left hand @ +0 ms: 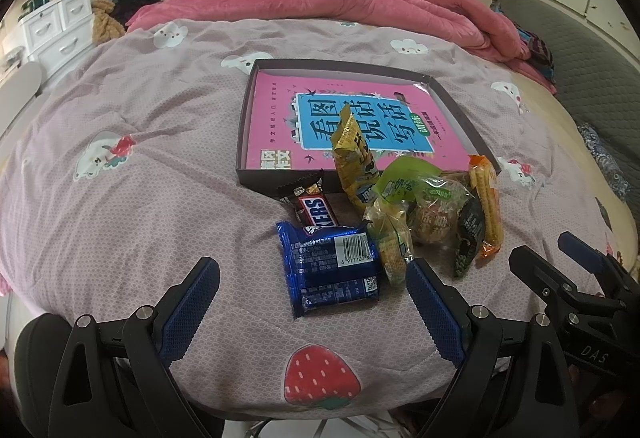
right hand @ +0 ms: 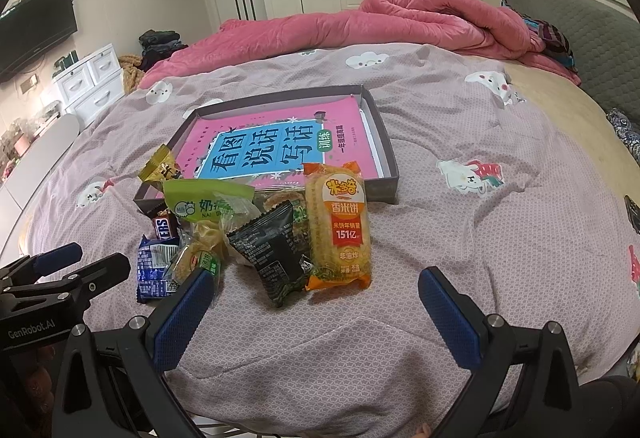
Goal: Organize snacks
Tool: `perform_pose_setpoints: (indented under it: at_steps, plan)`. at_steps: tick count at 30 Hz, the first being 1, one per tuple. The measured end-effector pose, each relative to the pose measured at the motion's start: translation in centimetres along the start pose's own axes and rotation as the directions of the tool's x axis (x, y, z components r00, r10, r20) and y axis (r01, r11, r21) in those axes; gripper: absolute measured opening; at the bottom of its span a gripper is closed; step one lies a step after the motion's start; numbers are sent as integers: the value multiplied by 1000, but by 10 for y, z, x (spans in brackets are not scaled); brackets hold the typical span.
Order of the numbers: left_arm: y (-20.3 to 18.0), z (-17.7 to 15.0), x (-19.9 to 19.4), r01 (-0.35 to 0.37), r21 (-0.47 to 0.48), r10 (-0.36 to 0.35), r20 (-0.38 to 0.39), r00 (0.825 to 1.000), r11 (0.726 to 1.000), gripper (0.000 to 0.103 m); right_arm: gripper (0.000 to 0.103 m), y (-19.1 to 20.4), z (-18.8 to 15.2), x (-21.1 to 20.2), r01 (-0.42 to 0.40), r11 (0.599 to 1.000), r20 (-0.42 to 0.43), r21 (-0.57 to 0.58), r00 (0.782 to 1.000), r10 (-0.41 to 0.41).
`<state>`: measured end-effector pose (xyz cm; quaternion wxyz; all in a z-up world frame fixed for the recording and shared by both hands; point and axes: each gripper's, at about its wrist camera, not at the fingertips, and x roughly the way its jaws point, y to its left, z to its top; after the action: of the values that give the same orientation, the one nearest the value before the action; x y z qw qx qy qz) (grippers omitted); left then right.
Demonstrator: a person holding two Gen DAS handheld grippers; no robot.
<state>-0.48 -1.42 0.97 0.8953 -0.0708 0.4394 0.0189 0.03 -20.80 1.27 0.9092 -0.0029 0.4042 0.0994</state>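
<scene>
While both grippers hang spread and empty at the bed's near edge, the left gripper (left hand: 312, 302) is nearer the blue wafer pack (left hand: 332, 270), which lies between its fingers, long axis pointing away toward the box. The right gripper (right hand: 316, 302) faces the orange rice-cracker pack (right hand: 338, 226), lengthwise toward the box. Just before the box (left hand: 456, 110): one Snickers (left hand: 312, 208), about eight snacks, none inside; one pink book (left hand: 280, 106) lines it.
</scene>
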Motion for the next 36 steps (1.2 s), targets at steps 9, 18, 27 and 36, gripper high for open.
perform_pose_setpoints:
  at_steps: [9,18,27,36]
  plan:
    - [0,-2,2,4,-2,-4,-7,1000,1000,94,103,-1,-1,1,-1,1000,-3,6,1000,1]
    - [7,-2,10,22,-19,-22,-39,999,1000,94,103,-10,0,6,0,998,-20,62,1000,1]
    - [27,-1,28,27,-92,-36,-101,994,995,94,103,-29,5,14,-6,991,-39,136,999,11]
    - [25,0,52,34,-108,-50,-148,988,994,94,103,-37,9,25,5,988,-53,154,999,3]
